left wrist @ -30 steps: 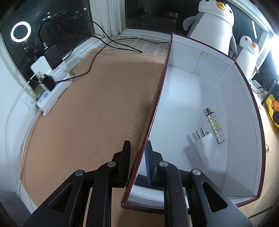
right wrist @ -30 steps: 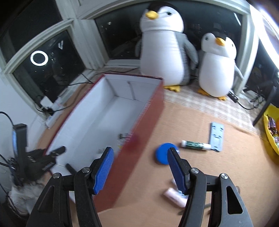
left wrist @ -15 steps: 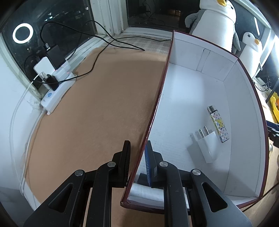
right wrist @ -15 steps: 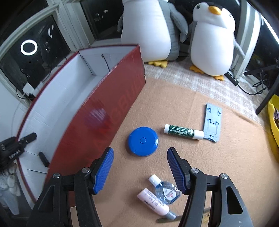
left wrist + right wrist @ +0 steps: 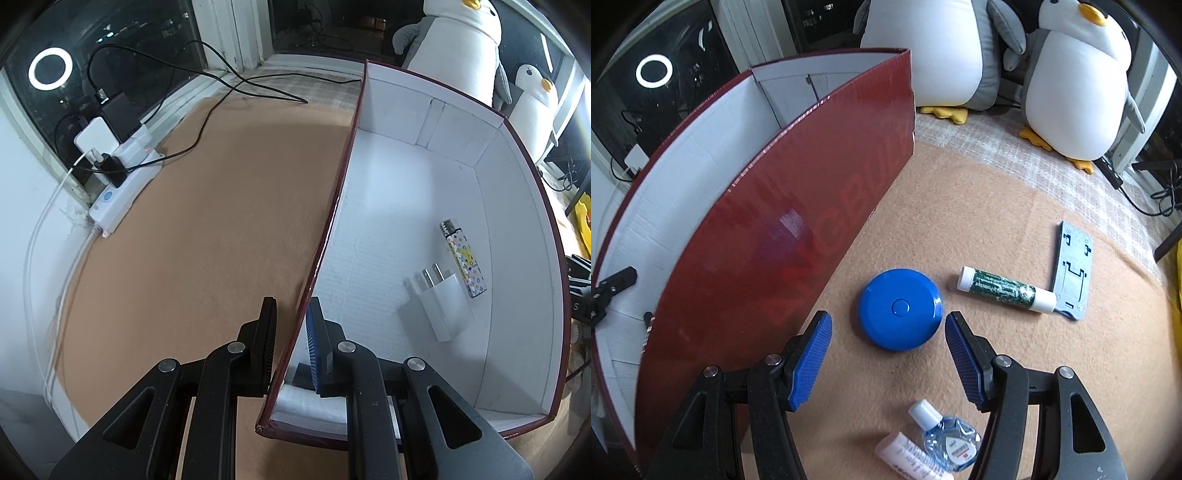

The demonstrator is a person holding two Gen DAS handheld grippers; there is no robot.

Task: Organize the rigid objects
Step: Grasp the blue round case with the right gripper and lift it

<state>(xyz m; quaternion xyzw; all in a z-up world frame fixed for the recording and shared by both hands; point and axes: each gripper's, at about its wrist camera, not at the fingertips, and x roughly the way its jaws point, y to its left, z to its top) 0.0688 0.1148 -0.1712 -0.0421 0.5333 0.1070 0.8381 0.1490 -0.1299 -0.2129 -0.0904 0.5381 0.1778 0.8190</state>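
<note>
1. The left gripper point(image 5: 290, 341) is clamped on the near wall of the red box point(image 5: 334, 214), one finger outside and one inside, presumably to steady it for loading.
2. The right gripper point(image 5: 888, 363) hangs with jaws apart, holding nothing; the blue round case point(image 5: 900, 309) lies flat just ahead, between the fingertips.
3. The case is a disc with no long axis, button up.
4. Beyond it to the right, the green tube point(image 5: 1006, 290) lies crosswise.

My left hand-held gripper point(image 5: 290, 332) points steeply down, its jaws nearly closed and pinching a thin wall. My right hand-held gripper point(image 5: 888, 332) angles down with jaws apart, holding nothing.
</note>
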